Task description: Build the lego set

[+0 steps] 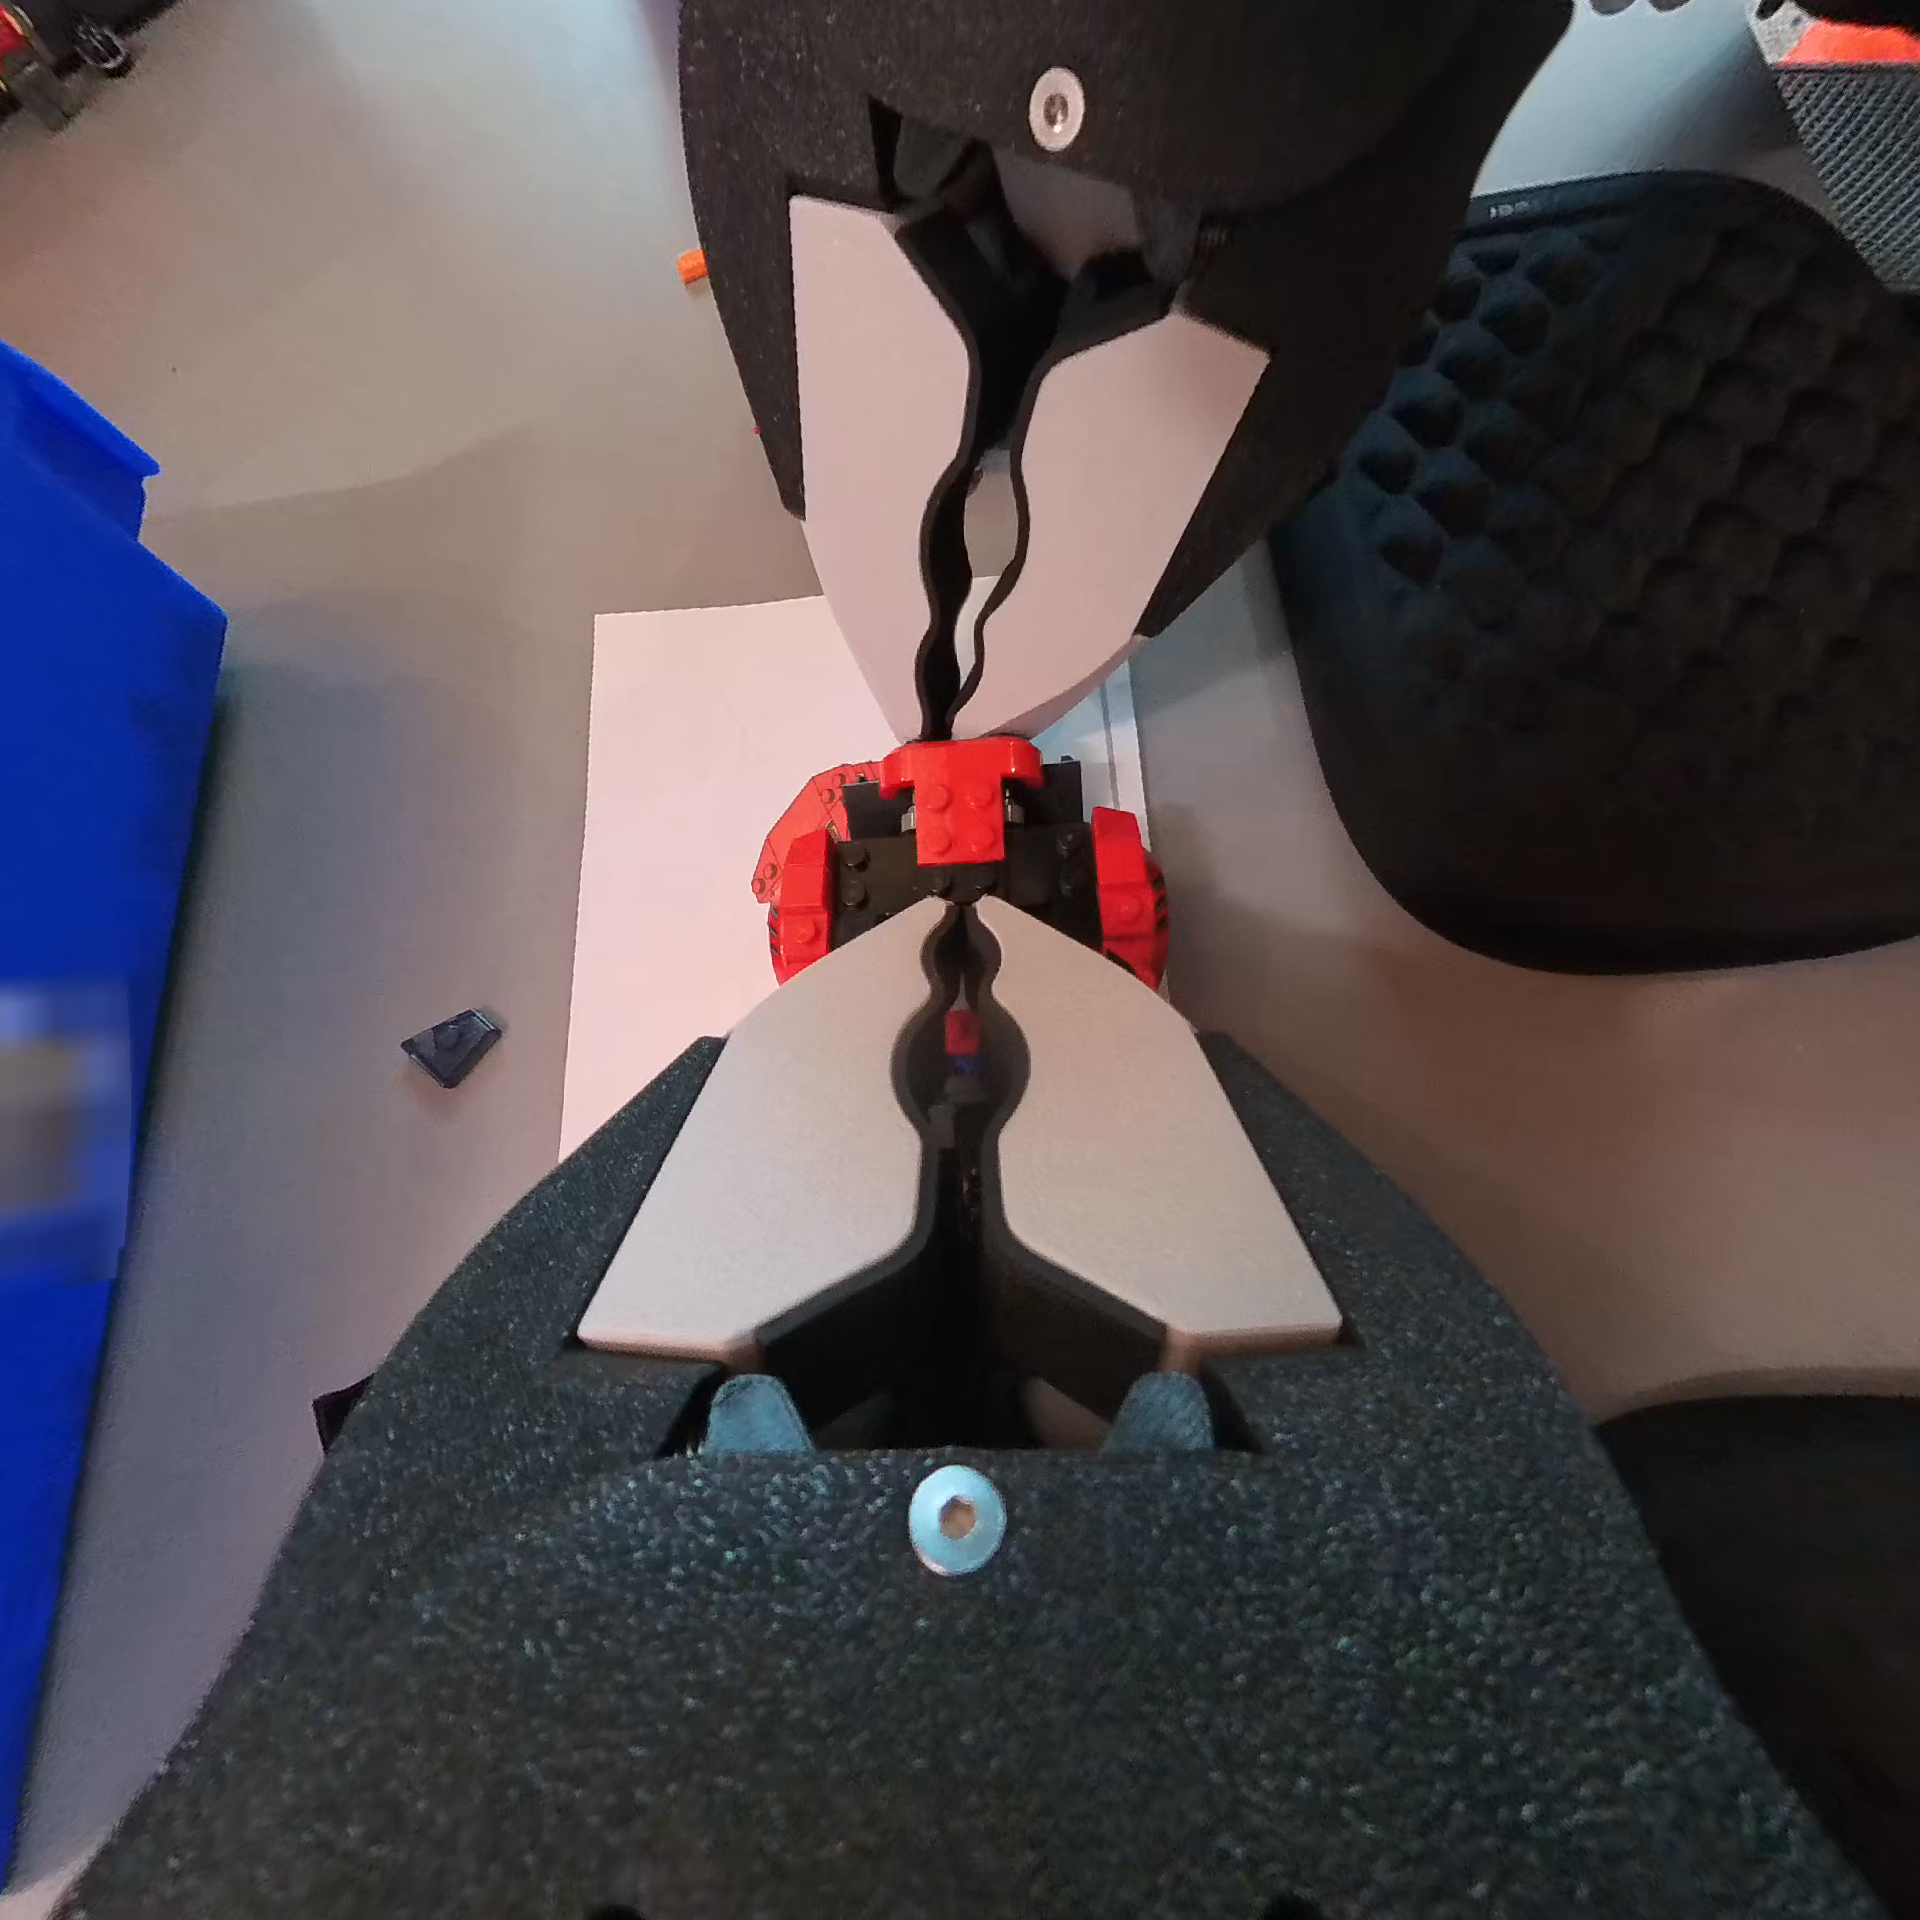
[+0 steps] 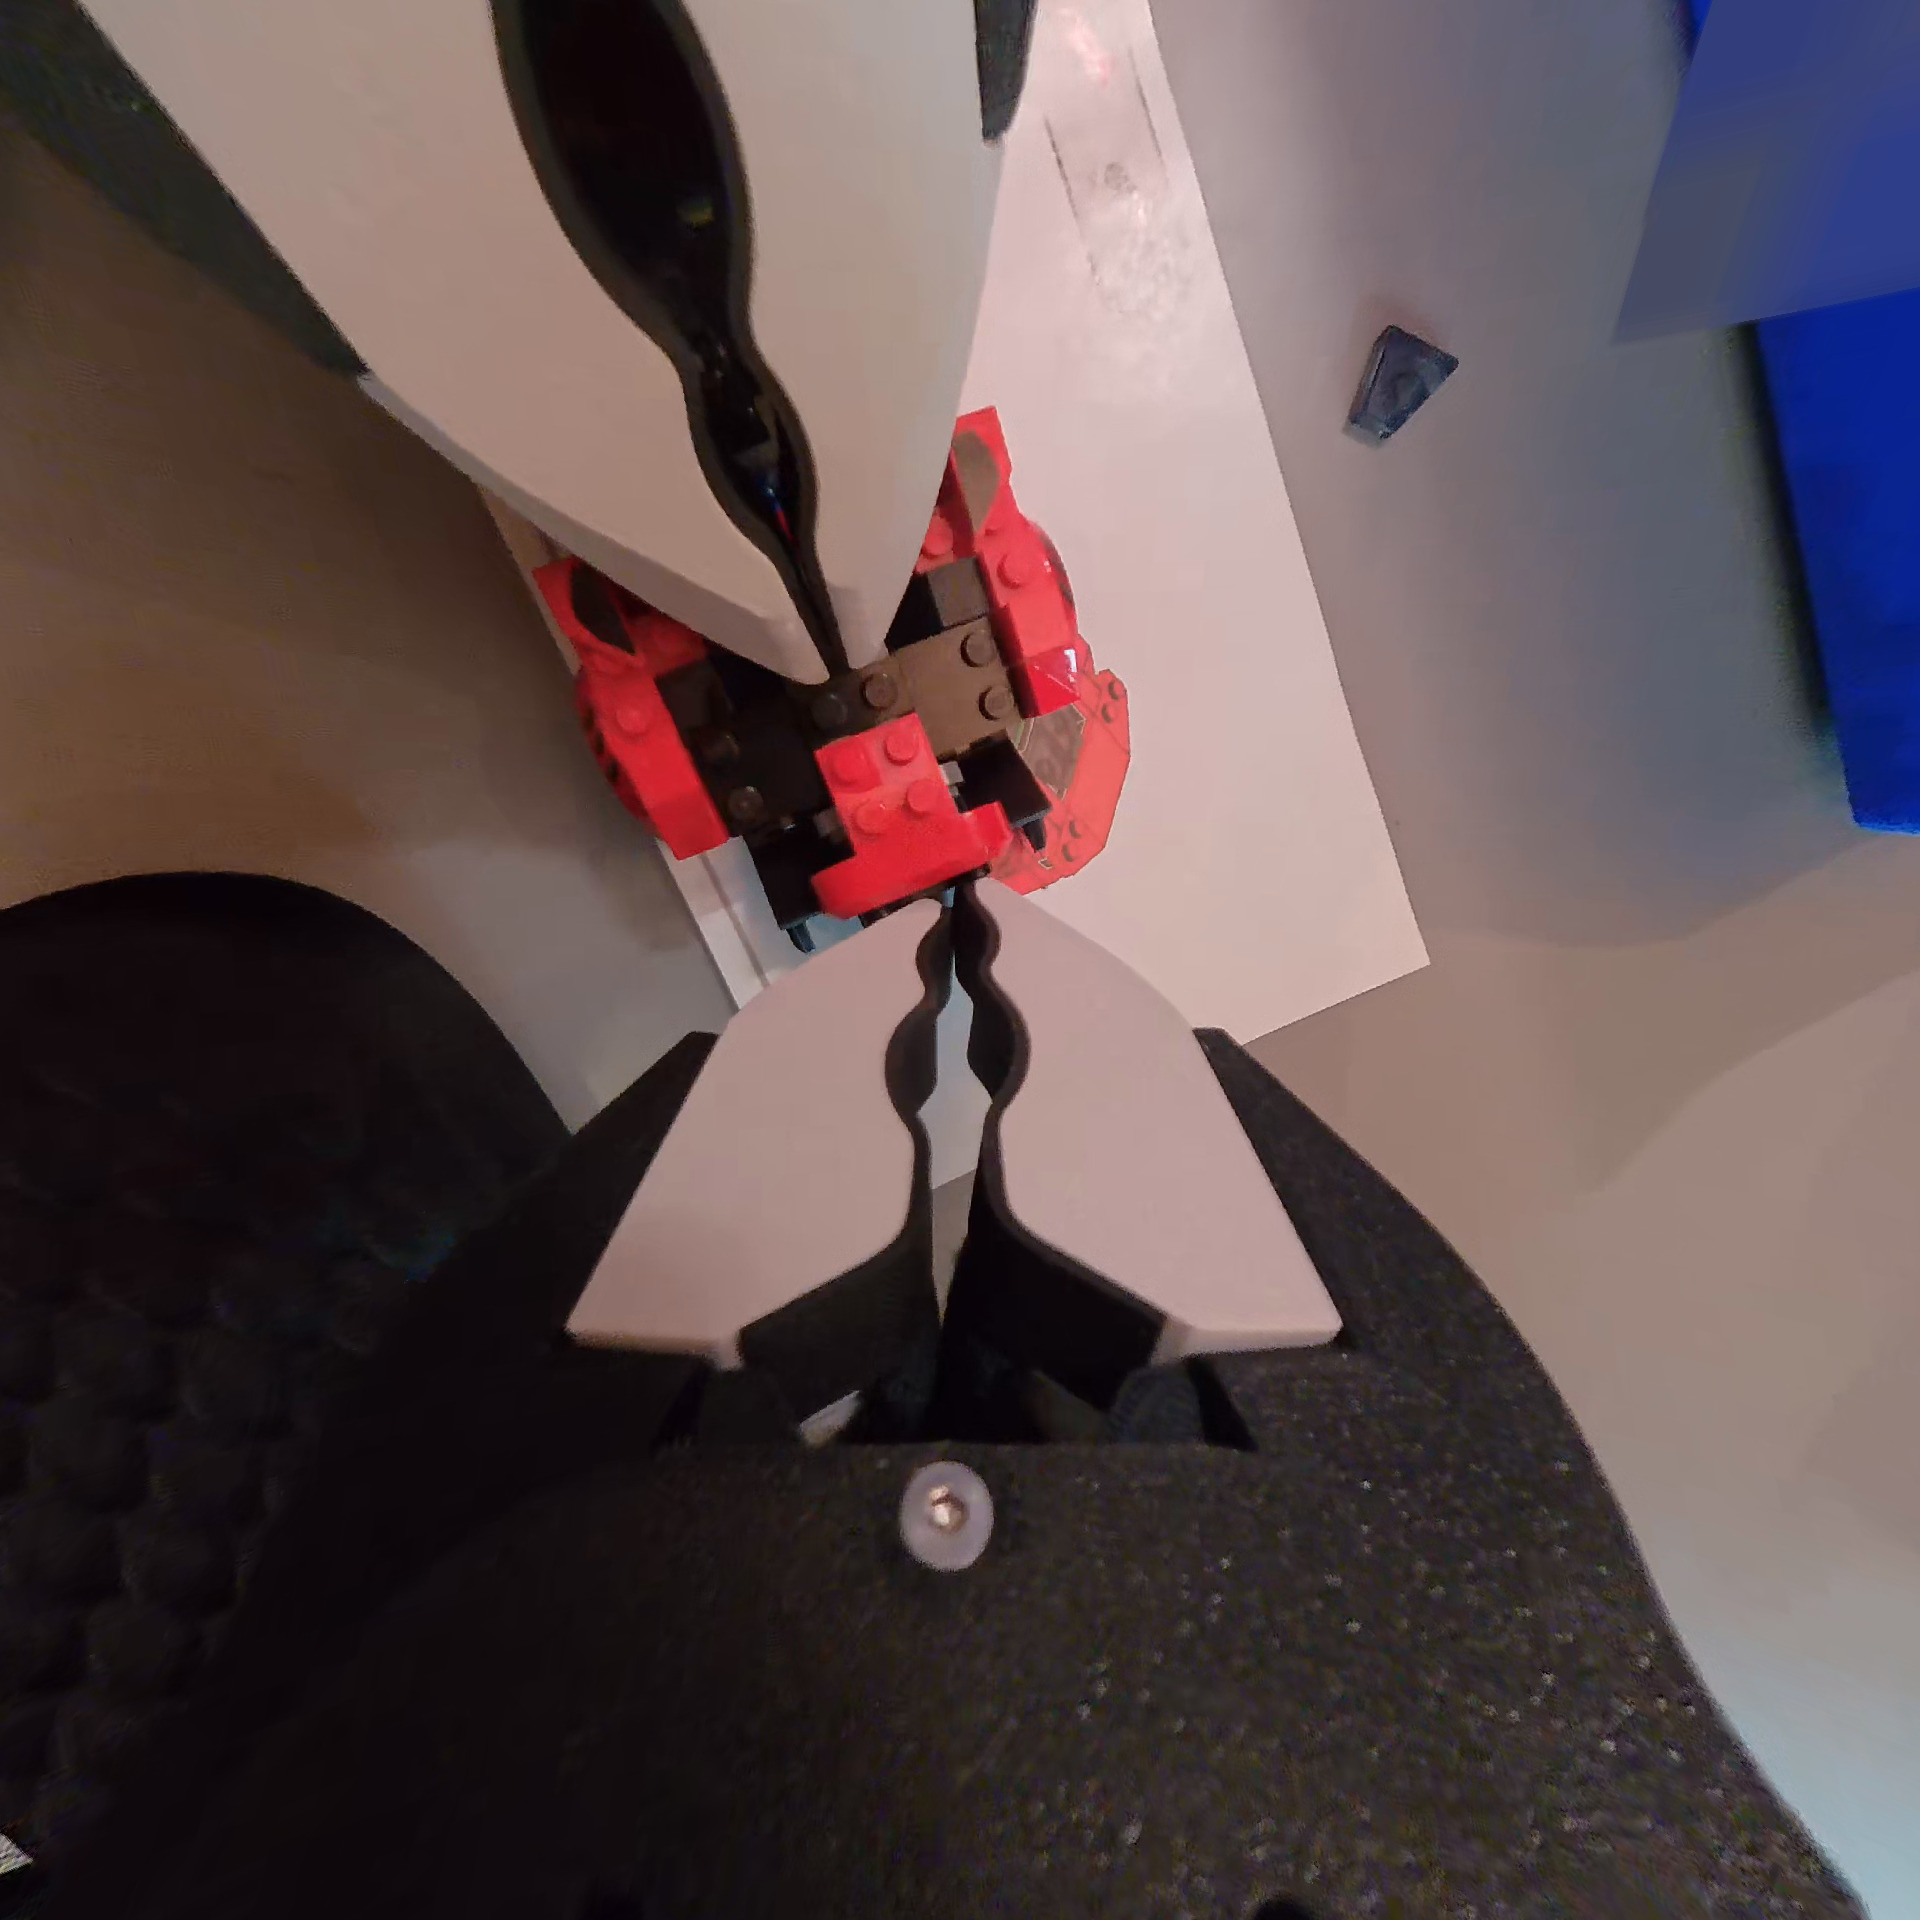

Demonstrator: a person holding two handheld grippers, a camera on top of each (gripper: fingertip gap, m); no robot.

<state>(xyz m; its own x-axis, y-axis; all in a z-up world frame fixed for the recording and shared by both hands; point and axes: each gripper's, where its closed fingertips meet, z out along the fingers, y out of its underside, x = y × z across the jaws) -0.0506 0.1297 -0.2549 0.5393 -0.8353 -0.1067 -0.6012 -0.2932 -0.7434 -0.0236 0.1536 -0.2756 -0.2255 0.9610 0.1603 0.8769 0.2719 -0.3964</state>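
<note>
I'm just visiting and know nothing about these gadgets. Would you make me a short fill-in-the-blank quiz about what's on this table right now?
1. The lego model is built mainly of black and ____ bricks.
2. The model sits over a sheet of ____ paper.
3. The left gripper and right gripper meet the model from ____ sides.
4. A loose dark piece lies between the paper and a ____ bin.

Missing words: red; white; opposite; blue
</note>
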